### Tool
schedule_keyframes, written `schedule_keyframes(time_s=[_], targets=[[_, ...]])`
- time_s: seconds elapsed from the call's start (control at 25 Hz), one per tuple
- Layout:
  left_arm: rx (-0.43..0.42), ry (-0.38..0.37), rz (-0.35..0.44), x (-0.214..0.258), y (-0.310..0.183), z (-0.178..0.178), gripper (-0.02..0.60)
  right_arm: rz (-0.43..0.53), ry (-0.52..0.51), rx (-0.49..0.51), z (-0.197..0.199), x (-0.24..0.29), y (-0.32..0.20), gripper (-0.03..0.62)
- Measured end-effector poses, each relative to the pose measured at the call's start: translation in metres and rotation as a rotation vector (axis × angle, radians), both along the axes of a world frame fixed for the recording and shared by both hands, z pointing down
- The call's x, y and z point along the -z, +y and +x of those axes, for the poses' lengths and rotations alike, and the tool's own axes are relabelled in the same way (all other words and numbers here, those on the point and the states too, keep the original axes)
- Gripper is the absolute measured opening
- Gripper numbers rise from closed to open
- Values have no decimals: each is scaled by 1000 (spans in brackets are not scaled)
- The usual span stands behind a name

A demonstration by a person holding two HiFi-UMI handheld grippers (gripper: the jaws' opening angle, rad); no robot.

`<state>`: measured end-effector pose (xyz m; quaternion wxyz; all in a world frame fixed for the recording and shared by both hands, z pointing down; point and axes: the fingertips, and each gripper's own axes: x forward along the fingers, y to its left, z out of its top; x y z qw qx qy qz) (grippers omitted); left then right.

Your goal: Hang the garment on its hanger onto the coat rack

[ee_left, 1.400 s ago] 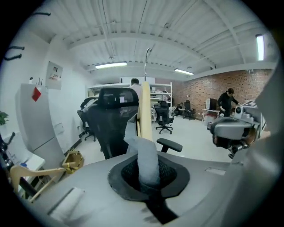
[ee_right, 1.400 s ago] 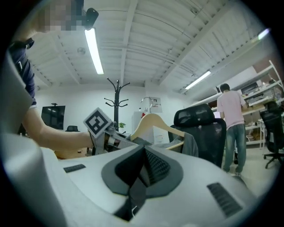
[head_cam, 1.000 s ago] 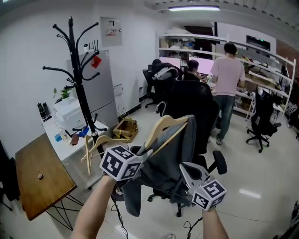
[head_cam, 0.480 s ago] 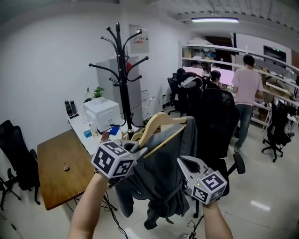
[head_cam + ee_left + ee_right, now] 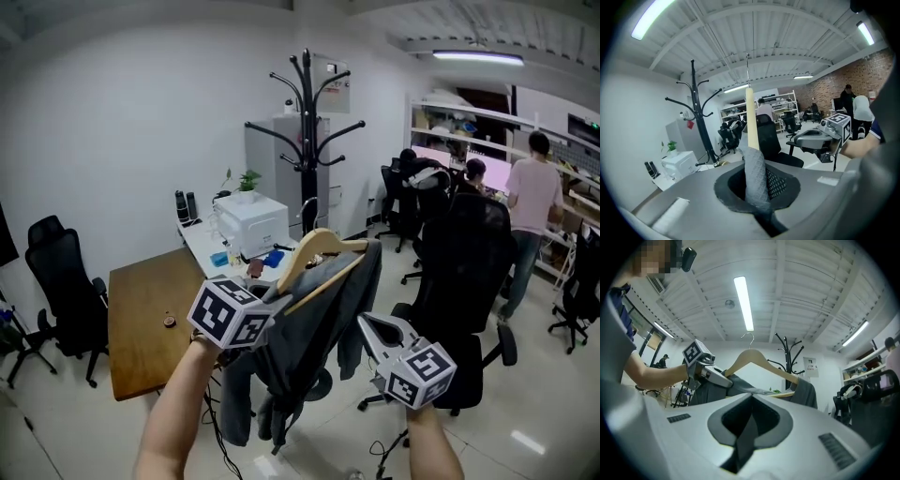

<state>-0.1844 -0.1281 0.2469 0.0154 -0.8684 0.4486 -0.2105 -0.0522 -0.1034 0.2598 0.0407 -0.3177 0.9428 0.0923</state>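
Observation:
A dark grey garment (image 5: 300,356) hangs on a wooden hanger (image 5: 317,248) that I hold up in mid-air. My left gripper (image 5: 278,292) is shut on the hanger's near arm and the cloth over it; in the left gripper view the grey cloth (image 5: 754,178) and the pale wooden arm (image 5: 750,117) rise from between the jaws. My right gripper (image 5: 367,325) is shut and empty, just to the right of the garment and apart from it. The black coat rack (image 5: 309,141) stands beyond the hanger, its hooks higher than the hanger's metal hook (image 5: 749,336).
A brown wooden table (image 5: 141,319) stands at left, with a white desk and white box (image 5: 251,223) behind it. A black office chair (image 5: 469,281) is close on the right, another (image 5: 70,291) at far left. People (image 5: 530,197) stand at shelves, back right.
The view has swung left: the coat rack has shifted from the left towards the centre. Both grippers and the hanger keep their places relative to each other; the garment now hangs away from the chair.

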Motion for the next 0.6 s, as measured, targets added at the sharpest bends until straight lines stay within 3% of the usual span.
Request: schedule_keyframes(time_s=[0.28, 0.6], targets=[[55, 42, 9, 8, -10, -26, 18, 3, 5, 26, -23, 6, -6, 0], [58, 71, 6, 10, -30, -34, 18, -1, -2, -16, -16, 6, -11, 0]])
